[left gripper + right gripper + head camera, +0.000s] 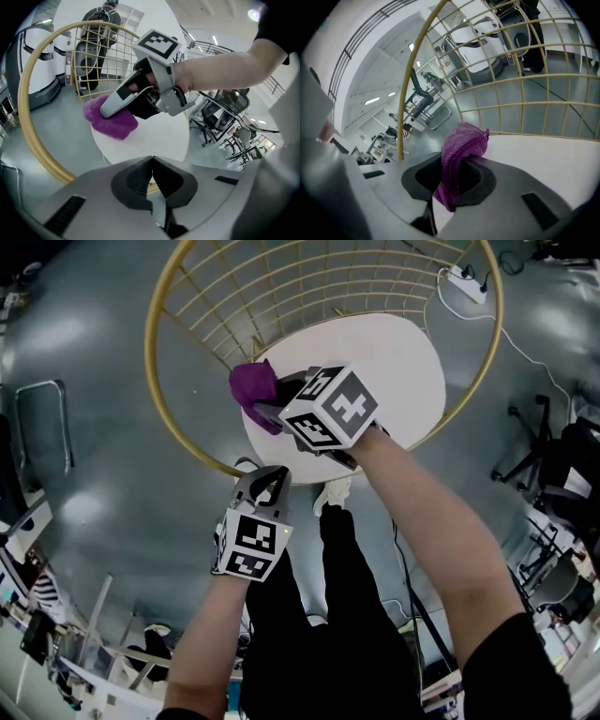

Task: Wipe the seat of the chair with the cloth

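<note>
Purple cloth (461,150) is bunched up and pinched in the right gripper (452,183). Its jaws are clamped onto a fold, so a tuft sticks out ahead of the tips and a tail hangs down below them. From where I stand, that tuft rests on the white round seat (384,362) right at its edge. This is the side where the gold wire backrest (20,105) curves round ahead of the gripper and up on its left.

With the gripper tilted down along the surface, the wad sits between the hard jaw tips and the seat. I take that to be the point: the fabric does the rubbing, not the plastic. Most of the seat lies bare to the right of that gripper, so I'd judge the wiping has plenty of ground left to cover.

The left gripper (152,180) hangs lower and nearer the person's body, just off the seat's near edge and behind the right one. Its jaws are pressed together with nothing between them. It seems parked clear of the work, since one wad of cloth needs only one gripper. Grey floor (94,427) shows beneath the wire frame. The person's black trouser legs (356,615) stand right behind the left gripper.
</note>
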`<state>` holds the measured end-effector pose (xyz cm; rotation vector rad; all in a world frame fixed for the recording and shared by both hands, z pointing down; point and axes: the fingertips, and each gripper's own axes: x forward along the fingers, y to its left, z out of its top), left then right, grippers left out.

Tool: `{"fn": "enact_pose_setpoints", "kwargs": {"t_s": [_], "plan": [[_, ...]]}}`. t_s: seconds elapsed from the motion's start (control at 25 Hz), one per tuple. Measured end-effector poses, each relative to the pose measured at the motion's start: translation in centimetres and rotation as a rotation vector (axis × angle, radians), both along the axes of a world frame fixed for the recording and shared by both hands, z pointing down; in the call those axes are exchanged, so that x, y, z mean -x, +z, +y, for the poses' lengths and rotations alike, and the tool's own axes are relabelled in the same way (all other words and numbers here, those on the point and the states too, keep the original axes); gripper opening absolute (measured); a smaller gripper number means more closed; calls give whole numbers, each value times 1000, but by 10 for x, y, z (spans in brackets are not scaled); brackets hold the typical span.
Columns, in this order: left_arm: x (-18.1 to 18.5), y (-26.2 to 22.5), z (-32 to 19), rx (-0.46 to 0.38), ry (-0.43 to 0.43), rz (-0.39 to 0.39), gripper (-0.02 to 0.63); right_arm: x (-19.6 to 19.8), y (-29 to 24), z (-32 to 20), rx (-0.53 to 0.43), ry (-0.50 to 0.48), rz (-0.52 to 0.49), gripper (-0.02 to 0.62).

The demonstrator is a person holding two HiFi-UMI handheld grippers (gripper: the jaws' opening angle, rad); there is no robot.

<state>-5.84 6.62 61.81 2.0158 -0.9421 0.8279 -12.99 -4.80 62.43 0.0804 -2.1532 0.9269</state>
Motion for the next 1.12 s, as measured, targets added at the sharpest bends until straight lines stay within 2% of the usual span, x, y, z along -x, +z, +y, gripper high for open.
{"fn": "enact_pose_setpoints", "kwargs": {"t_s": [0.12,0.32,0.68,0.8,0.96,1.12], "plan": [[-7,-1,-2,4,5,14,17,-9,13,-15,-29,22,58,71],[4,0,3,11,-2,26,17,-10,25,-32,-27,87,112,72],[3,1,2,13,14,19,17,-51,37,-79,-37,221,177,72],[-1,9,8,18,15,14,17,-80,48,-93,-75,279,227,72],[-9,21,14,23,19,13,17,-133,65,-115,-87,412,281,71],[4,7,2,-19,-14,-10,15,-170,50,-142,-108,514,315,71]]}}
